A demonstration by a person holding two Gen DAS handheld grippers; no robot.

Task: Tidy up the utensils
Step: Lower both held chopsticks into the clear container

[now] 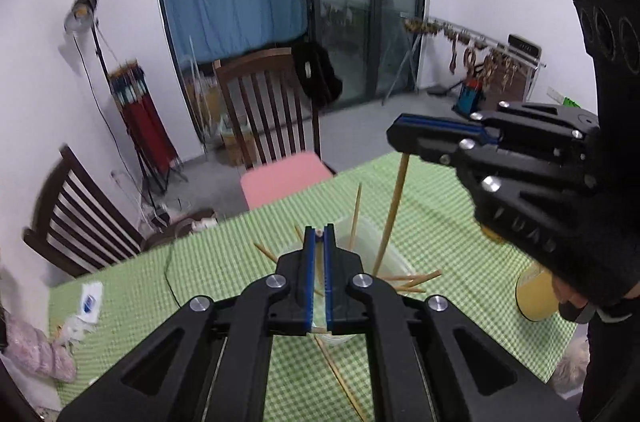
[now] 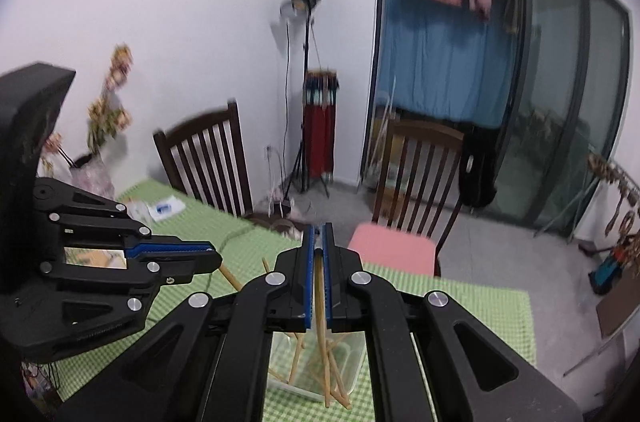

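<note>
A clear plastic container stands on the green checked tablecloth with several wooden chopsticks in and around it. My left gripper is above it, shut on one chopstick that slants down under the fingers. My right gripper is higher up on the right, shut on another chopstick that hangs into the container. In the right wrist view the right gripper clamps its chopstick over the container. The left gripper is at the left, with a chopstick sticking out below its tip.
A yellow cylinder lies on the cloth at the right, partly behind the gloved hand. A tissue packet and a vase of dried flowers are at the far left. Two wooden chairs, one with a pink cushion, stand at the table's far edge.
</note>
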